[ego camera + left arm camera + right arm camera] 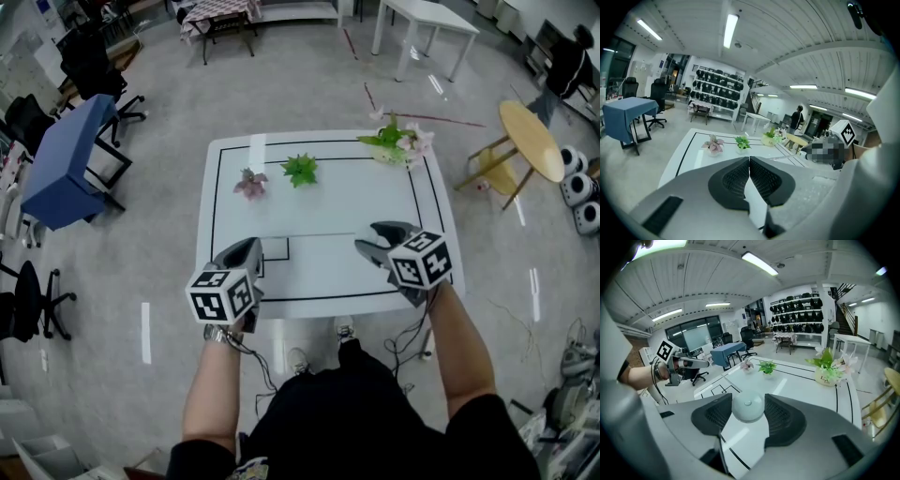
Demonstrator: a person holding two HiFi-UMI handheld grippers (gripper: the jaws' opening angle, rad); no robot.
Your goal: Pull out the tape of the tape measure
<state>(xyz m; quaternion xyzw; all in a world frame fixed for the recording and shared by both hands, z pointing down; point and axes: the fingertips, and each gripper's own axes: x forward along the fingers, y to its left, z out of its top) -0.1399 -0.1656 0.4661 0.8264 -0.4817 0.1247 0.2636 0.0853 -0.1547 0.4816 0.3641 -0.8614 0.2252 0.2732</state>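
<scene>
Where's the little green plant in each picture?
Head view: green plant on the table's far part, near the middle.
Left gripper view: middle of the picture, on the table.
Right gripper view: just right of centre.
Shared landmark: the pink plant stands just left of it in every view.

Grey floor (309, 84) surrounds a white counter (328, 216); blue table (61, 164) at left, round wooden table (532, 139) at right, ceiling strip lights (731, 30).
</scene>
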